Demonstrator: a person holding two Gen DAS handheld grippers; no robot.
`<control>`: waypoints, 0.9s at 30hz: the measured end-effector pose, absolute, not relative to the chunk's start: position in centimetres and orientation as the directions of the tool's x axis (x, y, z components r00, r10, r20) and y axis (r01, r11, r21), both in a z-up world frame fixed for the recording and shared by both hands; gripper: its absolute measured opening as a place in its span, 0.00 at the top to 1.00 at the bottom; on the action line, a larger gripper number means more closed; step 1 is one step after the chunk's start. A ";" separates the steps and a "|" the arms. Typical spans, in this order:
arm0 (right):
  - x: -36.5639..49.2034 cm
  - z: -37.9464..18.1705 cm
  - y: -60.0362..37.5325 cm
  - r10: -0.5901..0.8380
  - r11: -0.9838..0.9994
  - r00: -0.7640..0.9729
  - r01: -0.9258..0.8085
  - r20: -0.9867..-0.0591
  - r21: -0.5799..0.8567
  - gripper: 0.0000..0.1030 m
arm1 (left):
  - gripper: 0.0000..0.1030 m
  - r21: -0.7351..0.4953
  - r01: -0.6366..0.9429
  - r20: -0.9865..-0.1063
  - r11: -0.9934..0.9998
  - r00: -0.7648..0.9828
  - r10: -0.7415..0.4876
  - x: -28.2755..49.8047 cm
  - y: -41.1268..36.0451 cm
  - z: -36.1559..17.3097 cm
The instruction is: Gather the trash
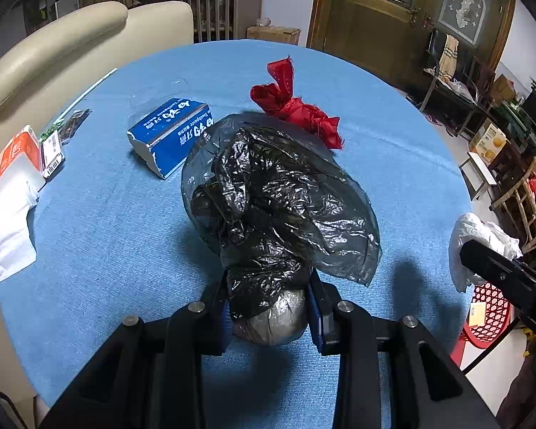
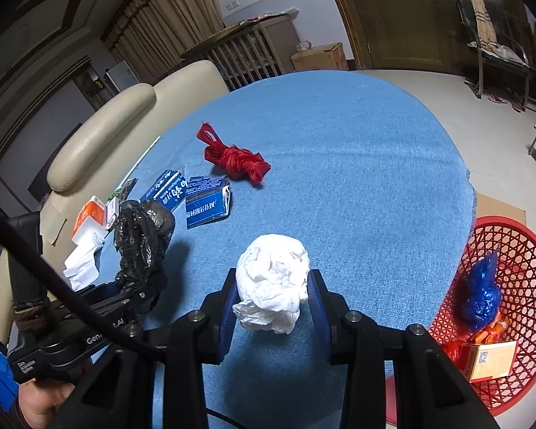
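Note:
My left gripper (image 1: pixel 269 307) is shut on a crumpled black plastic bag (image 1: pixel 278 200) that balloons up in front of the camera above the blue table (image 1: pixel 107 232). The same black bag (image 2: pixel 139 236) and left gripper (image 2: pixel 132 286) show at the left of the right wrist view. My right gripper (image 2: pixel 273 298) is shut on a ball of white crumpled plastic (image 2: pixel 273 279), held over the table; this white ball (image 1: pixel 479 243) also appears at the right edge of the left wrist view. Beside the table on the floor stands a red mesh basket (image 2: pixel 532 279) holding a blue bag (image 2: pixel 482 293) and packets.
A knotted red bag (image 1: pixel 296 107) (image 2: pixel 236 161) lies mid-table. A torn blue toothpaste box (image 1: pixel 171 132) (image 2: pixel 196 200) is near it. An orange-white packet (image 1: pixel 18 157), white paper (image 1: pixel 7 236) and a thin white stick (image 1: pixel 89 89) sit at the left edge by a cream armchair (image 1: pixel 53 46).

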State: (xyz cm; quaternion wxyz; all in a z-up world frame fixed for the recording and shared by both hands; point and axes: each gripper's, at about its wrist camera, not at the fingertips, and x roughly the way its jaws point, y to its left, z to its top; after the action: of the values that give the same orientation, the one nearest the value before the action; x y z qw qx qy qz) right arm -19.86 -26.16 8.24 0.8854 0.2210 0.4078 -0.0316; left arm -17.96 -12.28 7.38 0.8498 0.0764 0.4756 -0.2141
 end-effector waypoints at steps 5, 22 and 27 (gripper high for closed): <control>-20.0 8.1 -26.3 0.127 0.897 0.665 0.241 -0.736 0.372 0.61 | 0.65 -0.064 0.440 -0.844 0.896 0.455 -0.284 -18.0 -12.7 7.3; -20.1 8.6 -26.7 0.125 0.894 0.675 0.240 -0.727 0.378 0.61 | 0.65 -0.039 0.443 -0.838 0.896 0.474 -0.270 -18.0 -12.9 7.6; -20.2 8.5 -26.8 0.127 0.893 0.673 0.243 -0.729 0.379 0.61 | 0.65 -0.039 0.440 -0.840 0.897 0.472 -0.267 -18.1 -12.9 7.6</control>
State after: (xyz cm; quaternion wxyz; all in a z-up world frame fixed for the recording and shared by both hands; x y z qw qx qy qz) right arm -20.16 -26.81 8.49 0.8853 0.2291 0.4033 -0.0327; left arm -18.14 -12.91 7.57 0.8529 0.0916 0.4704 -0.2072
